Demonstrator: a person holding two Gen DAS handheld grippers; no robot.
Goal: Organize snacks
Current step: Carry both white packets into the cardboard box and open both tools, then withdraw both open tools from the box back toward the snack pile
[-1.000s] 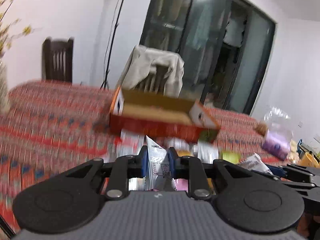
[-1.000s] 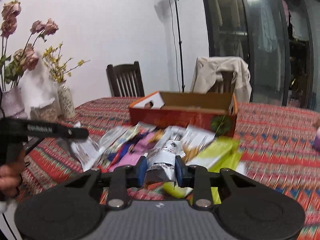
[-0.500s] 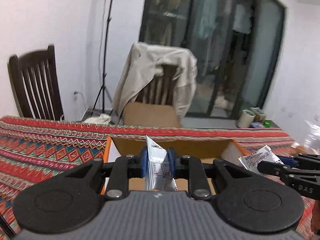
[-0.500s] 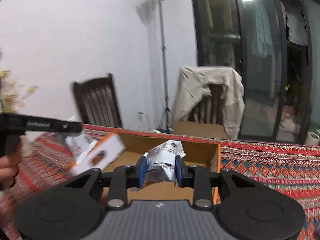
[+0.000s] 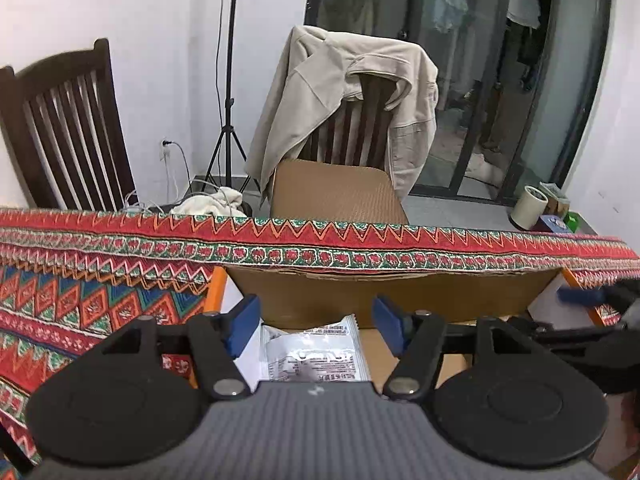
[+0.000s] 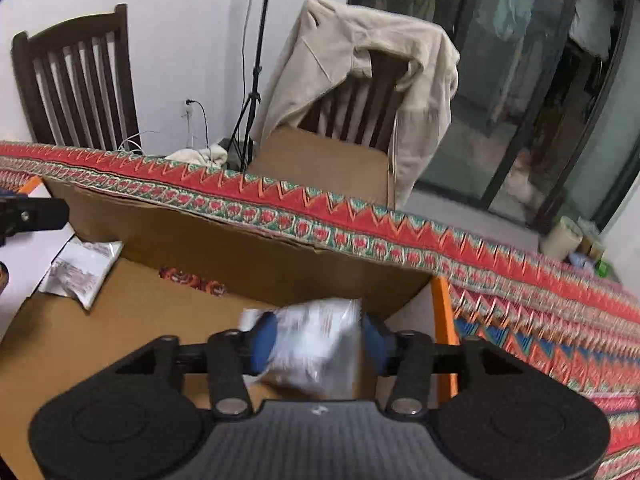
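Half a second ago our left claw point(image 5: 316, 320) was clamped on a white snack packet point(image 5: 314, 360); now its blue pads stand wide apart and the packet lies flat on the floor of the cardboard box point(image 5: 384, 292), just below the gap between them. That drop is done. From the right wrist view the same packet point(image 6: 82, 270) rests at the box's 9 o'clock end, against the white side flap.

Our right claw point(image 6: 316, 340) has opened too. A half second back it pinched a silver-white pouch; now the pads sit apart with the pouch point(image 6: 316, 344) between them, blurred, so it is probably falling free, though we cannot be sure it has left both pads. It hangs over the box's 3 o'clock end, near the orange edge.

So two snacks are going into the box at once, one at each end, which moves the sorting forward.

The box point(image 6: 240, 248) sits on the patterned tabletop point(image 6: 540, 320), its back wall at 12 o'clock. Inside we see the flat packet, the dropping pouch, and a red printed patch on the floor near the back wall. The rest of the floor shows bare cardboard.
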